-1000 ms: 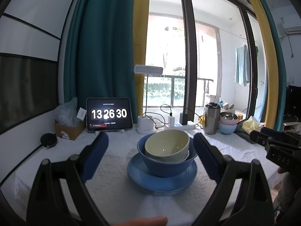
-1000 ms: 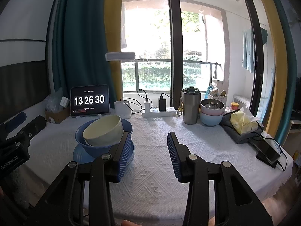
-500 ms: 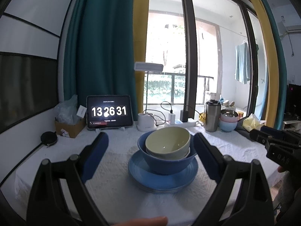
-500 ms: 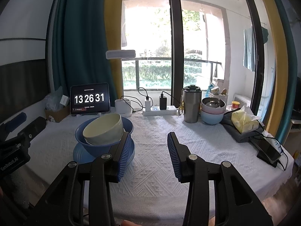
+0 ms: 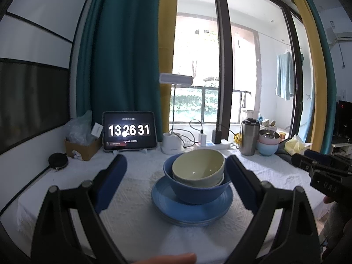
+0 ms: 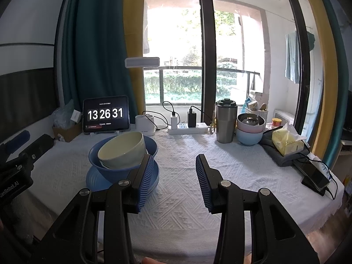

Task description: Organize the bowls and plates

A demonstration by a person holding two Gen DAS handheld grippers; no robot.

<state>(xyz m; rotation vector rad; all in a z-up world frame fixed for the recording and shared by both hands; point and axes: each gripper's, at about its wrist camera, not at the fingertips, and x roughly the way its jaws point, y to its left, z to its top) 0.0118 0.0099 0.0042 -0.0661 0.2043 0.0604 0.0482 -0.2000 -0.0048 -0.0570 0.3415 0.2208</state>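
Note:
A cream bowl (image 5: 198,169) sits tilted inside a larger blue bowl (image 5: 198,190), which stands on a stack of blue plates (image 5: 191,211) on the white tablecloth. My left gripper (image 5: 176,165) stands wide open, its blue pads either side of the stack and short of it, touching nothing. In the right wrist view the same cream bowl (image 6: 122,149), blue bowl (image 6: 103,167) and plates (image 6: 96,180) lie left of my right gripper (image 6: 173,160), which is open with only cloth between its fingers.
At the back of the table stand a tablet clock (image 6: 105,114), a white lamp base (image 6: 144,124), a power strip (image 6: 187,128), a steel tumbler (image 6: 226,123) and stacked pink and light-blue bowls (image 6: 249,132). A tissue pack (image 6: 287,142) and phone (image 6: 314,176) lie right.

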